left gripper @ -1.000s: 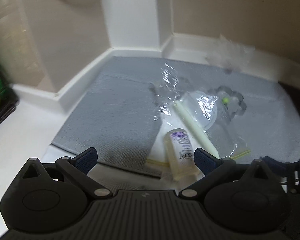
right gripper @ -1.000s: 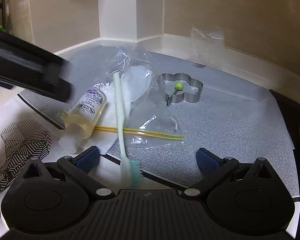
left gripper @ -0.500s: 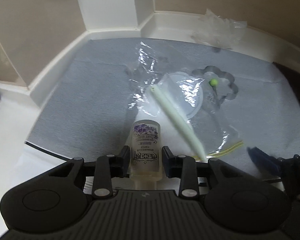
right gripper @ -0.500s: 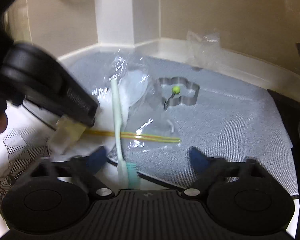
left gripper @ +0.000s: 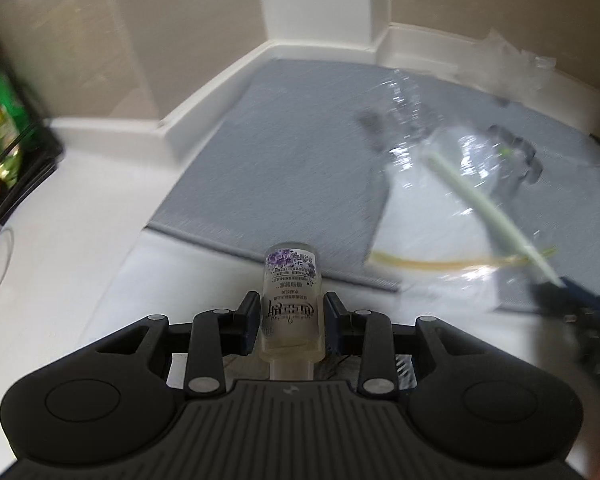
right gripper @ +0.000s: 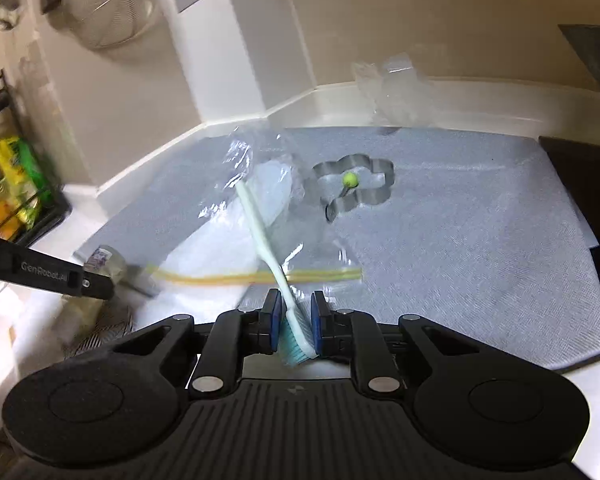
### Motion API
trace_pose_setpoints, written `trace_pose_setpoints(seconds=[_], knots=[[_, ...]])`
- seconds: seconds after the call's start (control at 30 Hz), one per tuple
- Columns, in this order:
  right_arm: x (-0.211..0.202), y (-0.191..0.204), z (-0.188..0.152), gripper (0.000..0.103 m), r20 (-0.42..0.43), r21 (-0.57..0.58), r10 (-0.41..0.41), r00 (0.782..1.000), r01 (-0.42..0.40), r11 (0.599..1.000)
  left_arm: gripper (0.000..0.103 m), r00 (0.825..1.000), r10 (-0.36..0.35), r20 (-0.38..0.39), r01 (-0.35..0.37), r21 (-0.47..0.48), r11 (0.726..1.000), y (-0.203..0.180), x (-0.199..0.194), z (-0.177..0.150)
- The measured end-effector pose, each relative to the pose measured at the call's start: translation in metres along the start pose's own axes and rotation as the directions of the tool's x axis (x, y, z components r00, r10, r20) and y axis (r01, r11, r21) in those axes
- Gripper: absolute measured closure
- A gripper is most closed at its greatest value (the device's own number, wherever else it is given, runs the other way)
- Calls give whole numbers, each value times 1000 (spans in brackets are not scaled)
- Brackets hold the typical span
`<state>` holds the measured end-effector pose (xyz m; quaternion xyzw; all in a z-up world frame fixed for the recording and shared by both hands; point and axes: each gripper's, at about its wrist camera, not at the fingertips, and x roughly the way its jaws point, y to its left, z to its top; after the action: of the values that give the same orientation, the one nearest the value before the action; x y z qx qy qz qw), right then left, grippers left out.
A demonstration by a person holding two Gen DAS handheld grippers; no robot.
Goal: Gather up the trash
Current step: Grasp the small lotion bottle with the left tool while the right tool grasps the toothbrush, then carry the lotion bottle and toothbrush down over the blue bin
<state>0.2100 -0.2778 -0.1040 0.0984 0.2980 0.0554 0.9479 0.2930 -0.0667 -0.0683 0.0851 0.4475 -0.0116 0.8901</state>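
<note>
In the left wrist view the left gripper (left gripper: 291, 314) is clamped on a small clear bottle (left gripper: 292, 304) with a purple-flowered label, pads pressing both its sides, cap end toward the camera, held above the white counter (left gripper: 80, 264). The right wrist view shows that bottle only as a blurred end (right gripper: 104, 262) beyond the left gripper's dark arm at the near left.

The right gripper (right gripper: 294, 326) has just been closing, and its blue pads now stand against the teal brush head of a toothbrush (right gripper: 266, 240). The pale handle runs away to the far left across a clear zip bag (right gripper: 260, 216) with a yellow seal. In the left view the toothbrush (left gripper: 484, 204) and bag (left gripper: 432, 208) are smeared by motion at the right, over the grey mat (left gripper: 284, 168).

Only the right view gives sharply the flower-shaped metal ring (right gripper: 356, 188) with a green ball, just beyond the bag, and a crumpled clear wrapper (right gripper: 388, 92) at the far wall. It also shows a wire strainer (right gripper: 104, 4) hanging at upper left.
</note>
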Motion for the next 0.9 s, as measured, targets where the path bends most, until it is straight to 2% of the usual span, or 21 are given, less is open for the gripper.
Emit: trace_pose_setpoints(seconds=[0.1, 0.17, 0.2, 0.23, 0.27, 0.4, 0.43, 0.47, 0.5, 0.53, 0.57, 0.63, 0.9], knots=[[-15, 6, -7, 85, -13, -61, -36, 999, 35, 998, 65, 1000, 5, 14, -5, 1, 1000, 11, -5, -10], [-17, 12, -8, 79, -15, -101, -38, 999, 36, 994, 65, 1000, 3, 22, -3, 0, 1000, 13, -7, -14], [-15, 15, -8, 73, -13, -116, -46, 999, 45, 992, 65, 1000, 4, 25, -4, 0, 1000, 14, -7, -15], [-12, 18, -7, 59, -14, -127, -65, 998, 63, 990, 65, 1000, 4, 27, -4, -1, 1000, 13, -8, -16], [-8, 20, -5, 53, -8, -134, -76, 997, 74, 988, 65, 1000, 1, 27, -1, -1, 1000, 13, -8, -16], [10, 35, 0, 53, -30, -187, -100, 994, 93, 978, 65, 999, -25, 27, 25, -8, 1000, 17, -12, -18], [14, 39, 0, 53, -32, -210, -100, 994, 91, 974, 65, 999, -28, 28, 29, -13, 1000, 18, -14, -19], [16, 42, -1, 61, -23, -230, -96, 995, 88, 969, 65, 999, -33, 27, 33, -22, 999, 20, -15, -21], [16, 45, -1, 71, -21, -248, -77, 997, 69, 966, 65, 999, -32, 30, 33, -31, 999, 22, -16, -21], [15, 48, -2, 88, -24, -261, -65, 998, 57, 964, 65, 999, -41, 29, 42, -42, 998, 25, -18, -23], [14, 51, -3, 96, -20, -273, -70, 997, 61, 960, 65, 998, -48, 29, 49, -55, 997, 28, -21, -24], [6, 55, -7, 97, 13, -296, -79, 997, 79, 952, 65, 998, -54, 34, 57, -82, 995, 34, -28, -27], [-44, 51, -2, 97, 116, -238, -79, 990, 105, 965, 65, 993, -68, 92, 79, -128, 989, 54, -71, -48]])
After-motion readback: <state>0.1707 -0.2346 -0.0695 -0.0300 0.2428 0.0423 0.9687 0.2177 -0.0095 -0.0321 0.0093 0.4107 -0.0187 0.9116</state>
